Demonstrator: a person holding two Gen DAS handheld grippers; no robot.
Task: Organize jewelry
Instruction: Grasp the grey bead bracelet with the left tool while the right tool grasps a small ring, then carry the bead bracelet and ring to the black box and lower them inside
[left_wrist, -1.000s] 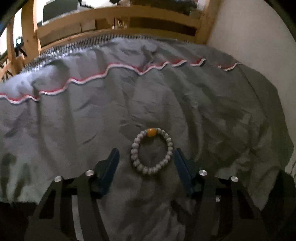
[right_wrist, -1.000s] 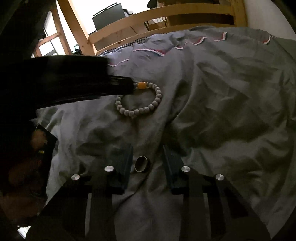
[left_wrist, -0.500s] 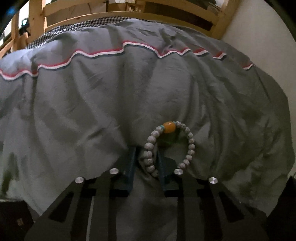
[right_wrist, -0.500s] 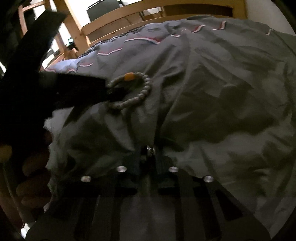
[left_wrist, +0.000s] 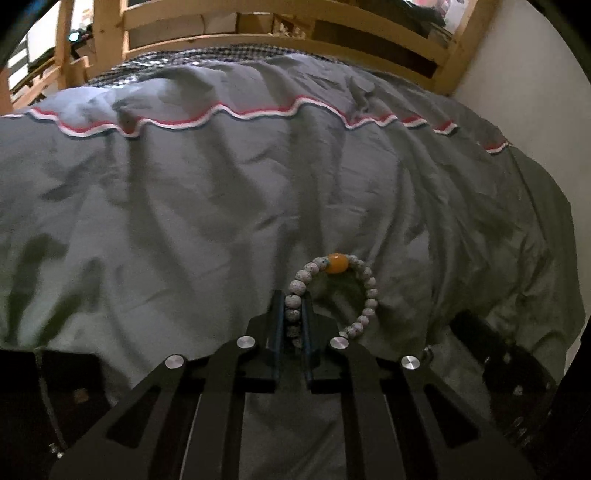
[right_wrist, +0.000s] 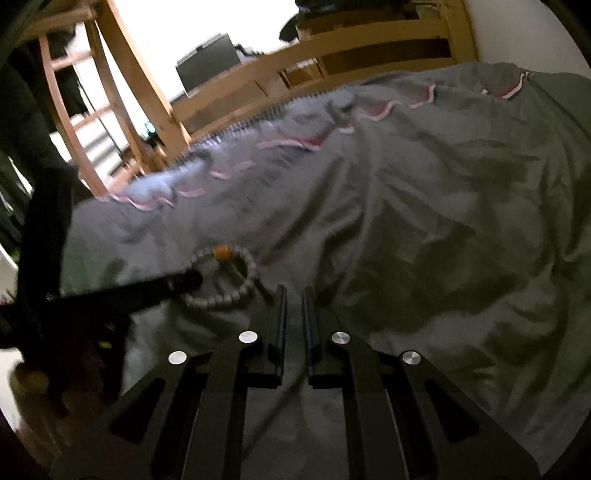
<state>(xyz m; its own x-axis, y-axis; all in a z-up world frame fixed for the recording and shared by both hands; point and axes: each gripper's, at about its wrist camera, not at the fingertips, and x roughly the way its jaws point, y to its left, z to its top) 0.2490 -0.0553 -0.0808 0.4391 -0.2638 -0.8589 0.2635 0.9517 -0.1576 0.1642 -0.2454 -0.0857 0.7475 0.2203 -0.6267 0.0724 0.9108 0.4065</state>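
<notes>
Now the beaded bracelet (left_wrist: 334, 295), pale beads with one orange bead (left_wrist: 336, 263) at its far side, sits in the left tongs (left_wrist: 293, 314), which are clenched on its near-left stretch of beads; the rest of the loop hangs out to the right over the grey duvet (left_wrist: 184, 221). From the right wrist view the bracelet (right_wrist: 221, 277) shows blurred, with the dark arm of the left tongs (right_wrist: 192, 281) reaching in from the left and covering part of the loop. The right tongs (right_wrist: 293, 306) are drawn nearly together with a narrow gap, and whether anything sits between them I cannot tell. Beyond the duvet runs its red and white wavy trim (left_wrist: 221, 114), then the wooden bed frame (left_wrist: 258, 40) and a pale wall (left_wrist: 517, 74) to the right. Half a second ago the right tongs were pinched on a small ring; that ring no longer shows. A second ago both tongs stood wide apart and the bracelet lay flat on the duvet.
</notes>
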